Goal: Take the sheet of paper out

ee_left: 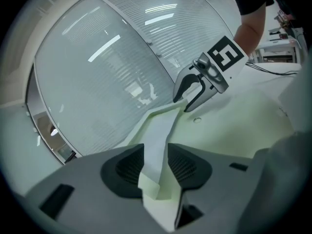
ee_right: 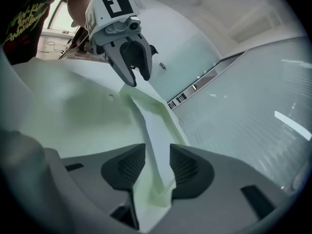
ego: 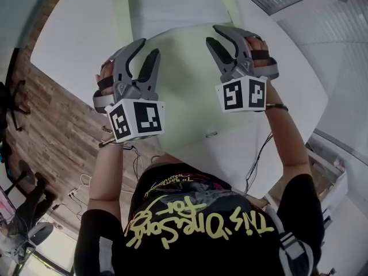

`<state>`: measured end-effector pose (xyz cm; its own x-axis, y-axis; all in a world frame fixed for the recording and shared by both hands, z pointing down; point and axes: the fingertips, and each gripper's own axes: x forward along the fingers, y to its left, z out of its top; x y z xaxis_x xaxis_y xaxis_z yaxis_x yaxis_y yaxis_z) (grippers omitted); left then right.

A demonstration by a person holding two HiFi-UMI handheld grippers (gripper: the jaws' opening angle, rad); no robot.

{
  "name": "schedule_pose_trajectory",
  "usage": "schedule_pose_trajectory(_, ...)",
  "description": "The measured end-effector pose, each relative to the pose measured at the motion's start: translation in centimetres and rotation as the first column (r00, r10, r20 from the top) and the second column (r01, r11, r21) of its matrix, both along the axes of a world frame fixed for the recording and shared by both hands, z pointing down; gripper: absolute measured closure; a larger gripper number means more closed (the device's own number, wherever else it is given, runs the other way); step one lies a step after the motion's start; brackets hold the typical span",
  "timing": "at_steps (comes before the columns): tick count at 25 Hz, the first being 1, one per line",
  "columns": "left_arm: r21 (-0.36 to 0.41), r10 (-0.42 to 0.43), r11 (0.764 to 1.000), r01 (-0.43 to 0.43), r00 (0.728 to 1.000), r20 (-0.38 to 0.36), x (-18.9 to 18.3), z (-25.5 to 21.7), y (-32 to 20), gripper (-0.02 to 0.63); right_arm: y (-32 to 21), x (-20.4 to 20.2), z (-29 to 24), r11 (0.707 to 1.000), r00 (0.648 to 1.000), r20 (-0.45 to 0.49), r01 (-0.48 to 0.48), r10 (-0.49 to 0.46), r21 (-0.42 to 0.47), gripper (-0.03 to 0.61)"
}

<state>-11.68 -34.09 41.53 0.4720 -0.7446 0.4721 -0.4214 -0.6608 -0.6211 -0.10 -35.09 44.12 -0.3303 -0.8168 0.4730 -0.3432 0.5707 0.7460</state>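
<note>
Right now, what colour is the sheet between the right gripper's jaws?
Sheet: pale green, best in the right gripper view.

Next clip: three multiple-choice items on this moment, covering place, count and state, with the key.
1. Relative to the left hand-held gripper's jaws, the pale sheet's edge lies: A between them; B far beyond them; C out of sight.
2. Hand-held grippers in the head view: A one; B two; C three.
3. The right hand-held gripper's jaws: A apart; B pressed together; C out of view.
Key: A, the left gripper view shows it there; B, one at each side; A, a wide gap separates them.
</note>
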Motion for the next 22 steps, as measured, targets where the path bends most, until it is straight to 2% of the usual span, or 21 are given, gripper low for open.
schedule_pose_trajectory(4,0.015,-0.011,1.000,0.009,0.997,0.081,0.2,1.3,-1.1,0.459,-1.2,0.1,1.6,1.000,0.998,-0.060,0.004,-0.003,0.008,0.428)
schedule_pose_trajectory(11,0.042,-0.034,0.999,0.029,0.989,0.143,0.7,2.0,-2.8,0.453,-2.8,0.2,1.8,0.998,0.994,-0.105,0.012,-0.006,0.065,0.422)
schedule_pose_trajectory(19,0.041,-0.069,0.997,0.064,0.987,0.148,0.6,2.4,-4.2,0.457,-4.4,-0.1,2.5,0.996,0.990,-0.140,0.018,-0.005,0.086,0.422)
schedule_pose_trajectory(22,0.042,-0.064,0.997,0.059,0.986,0.154,0.7,2.2,-4.3,0.498,-4.7,-0.1,2.4,0.996,0.990,-0.139,0.012,0.001,0.092,0.423)
